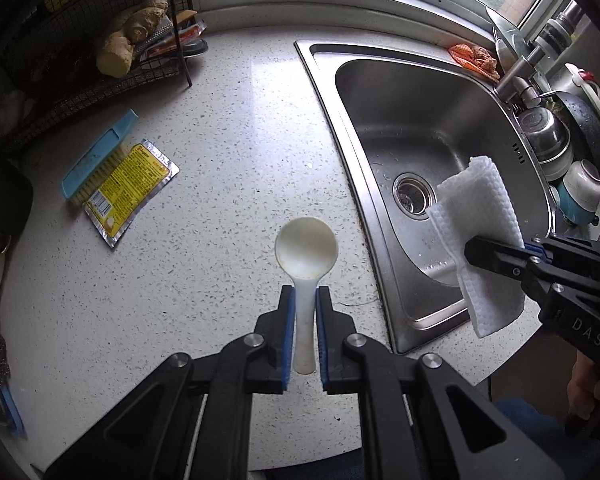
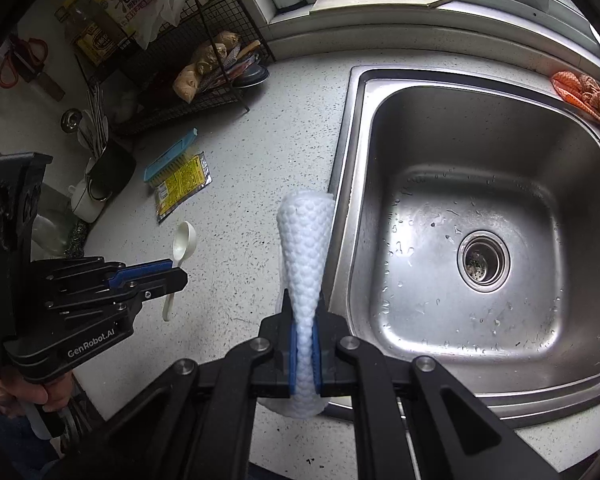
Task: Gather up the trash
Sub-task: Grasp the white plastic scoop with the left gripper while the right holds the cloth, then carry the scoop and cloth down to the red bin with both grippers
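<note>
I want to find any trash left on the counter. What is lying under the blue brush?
A yellow and silver packet lies beside the blue brush, its upper edge against or slightly under the bristles. Whether anything else sits beneath the brush is hidden by the brush itself.

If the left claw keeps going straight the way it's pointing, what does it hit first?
Most likely the bare speckled countertop just left of the sink. The left claw is shut on the white plastic spoon, so the spoon's bowl would probably touch down first; depth is uncertain.
</note>
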Tool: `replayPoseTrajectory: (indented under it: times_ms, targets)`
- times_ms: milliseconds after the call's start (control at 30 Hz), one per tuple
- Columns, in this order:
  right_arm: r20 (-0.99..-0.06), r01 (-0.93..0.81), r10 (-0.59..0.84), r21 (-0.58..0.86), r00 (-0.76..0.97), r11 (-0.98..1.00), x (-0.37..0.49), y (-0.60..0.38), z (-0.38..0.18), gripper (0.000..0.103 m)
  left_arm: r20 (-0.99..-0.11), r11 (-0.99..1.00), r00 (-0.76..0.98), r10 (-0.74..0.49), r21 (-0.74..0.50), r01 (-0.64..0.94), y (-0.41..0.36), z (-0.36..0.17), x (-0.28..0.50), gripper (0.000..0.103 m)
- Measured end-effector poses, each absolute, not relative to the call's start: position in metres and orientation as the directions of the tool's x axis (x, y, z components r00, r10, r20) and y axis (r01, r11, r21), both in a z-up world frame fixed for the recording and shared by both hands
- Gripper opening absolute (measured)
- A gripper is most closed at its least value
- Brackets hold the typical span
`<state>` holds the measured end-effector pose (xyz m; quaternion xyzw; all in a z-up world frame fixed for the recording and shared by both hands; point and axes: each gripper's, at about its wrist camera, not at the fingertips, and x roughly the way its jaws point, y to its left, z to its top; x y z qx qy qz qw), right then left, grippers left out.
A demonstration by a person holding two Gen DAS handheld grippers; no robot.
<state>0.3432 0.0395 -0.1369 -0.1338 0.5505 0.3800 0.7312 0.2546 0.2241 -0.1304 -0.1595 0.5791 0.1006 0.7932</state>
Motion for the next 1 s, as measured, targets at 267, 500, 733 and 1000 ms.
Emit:
replayPoseTrajectory:
  times_ms: [267,500,733,1000]
  targets:
    - [-0.898,-0.672,0.419,0.226,0.137,0.705,0.309,-0.02,-0.126,0.005,-0.945,0.951,0.324,-0.034,-0.13,-0.279,0.158,-0.118,0.238,0.009]
    - [-0.895,-0.637,0.416,0.228,0.161,0.736,0.274,-0.087,-0.123,0.005,-0.947,0.969,0.314,-0.06,-0.131,-0.21,0.082,-0.121,0.216,0.009]
    - [-0.902,-0.602,0.4,0.232,0.16,0.764,0.237,-0.145,-0.133,0.005,-0.949,0.975,0.304,-0.082,-0.139,-0.171,0.021,-0.136,0.19,0.009]
    - [-0.921,-0.544,0.366,0.239,0.137,0.804,0.209,-0.182,-0.157,0.005,-0.961,0.983,0.243,-0.129,-0.156,-0.097,-0.029,-0.167,0.164,0.009]
